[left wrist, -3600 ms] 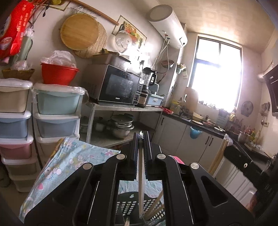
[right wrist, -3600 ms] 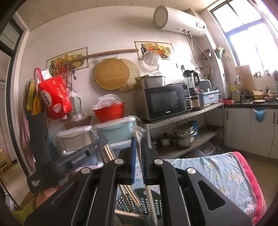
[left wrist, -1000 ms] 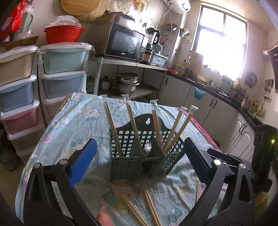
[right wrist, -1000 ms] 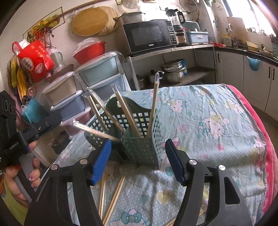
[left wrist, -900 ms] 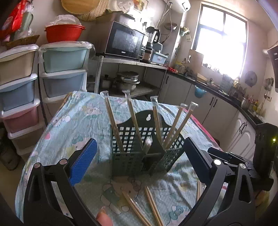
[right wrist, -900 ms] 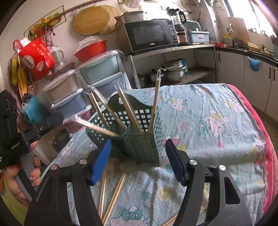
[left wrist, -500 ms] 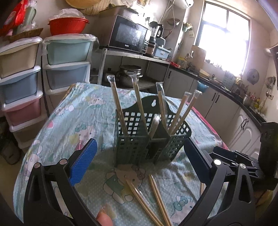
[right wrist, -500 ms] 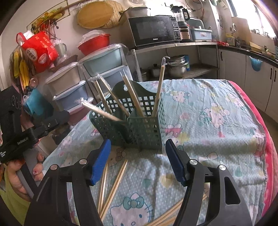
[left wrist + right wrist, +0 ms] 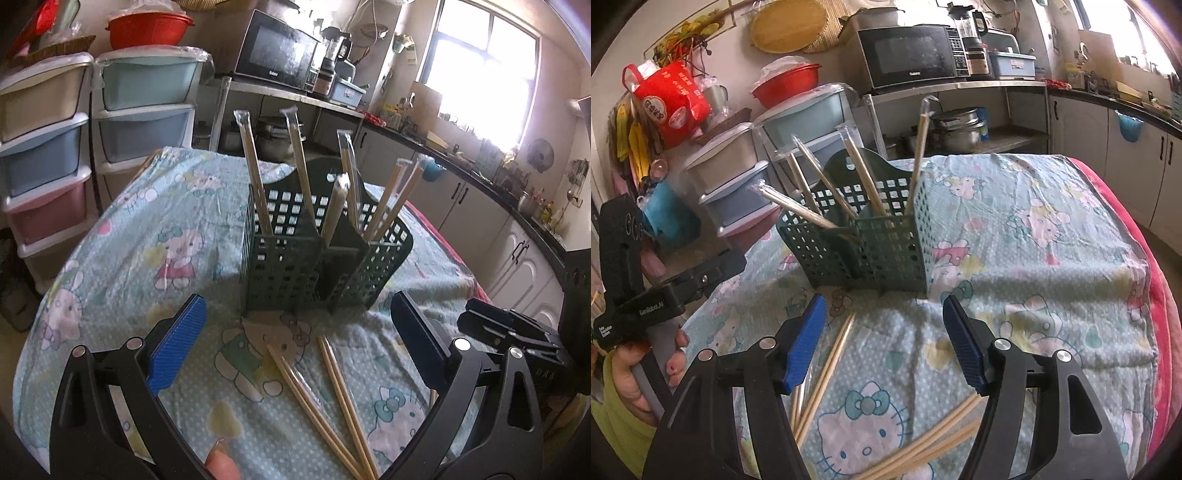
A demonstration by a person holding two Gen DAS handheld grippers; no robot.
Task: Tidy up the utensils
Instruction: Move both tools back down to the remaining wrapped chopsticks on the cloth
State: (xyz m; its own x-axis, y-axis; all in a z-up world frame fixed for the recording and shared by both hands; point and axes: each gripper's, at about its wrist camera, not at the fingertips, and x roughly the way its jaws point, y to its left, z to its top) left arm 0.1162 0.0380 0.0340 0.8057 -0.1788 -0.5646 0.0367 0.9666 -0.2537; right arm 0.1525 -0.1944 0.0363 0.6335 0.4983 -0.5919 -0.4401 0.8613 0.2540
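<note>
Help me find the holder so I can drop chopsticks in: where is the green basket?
The dark green perforated plastic basket stands mid-table on the cartoon-print tablecloth, central in both wrist views, just beyond the loose wrapped wooden chopsticks.

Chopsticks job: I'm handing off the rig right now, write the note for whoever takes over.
Left gripper: open, empty, over the table in front of the green basket.
Right gripper: open, empty, also facing the basket.
Done: several wrapped chopsticks stand in the basket's compartments.
Left: loose chopsticks lie flat on the cartoon-cat tablecloth just ahead of the left gripper; more loose sticks lie under the right gripper. Pick these up and stand them in the basket.
</note>
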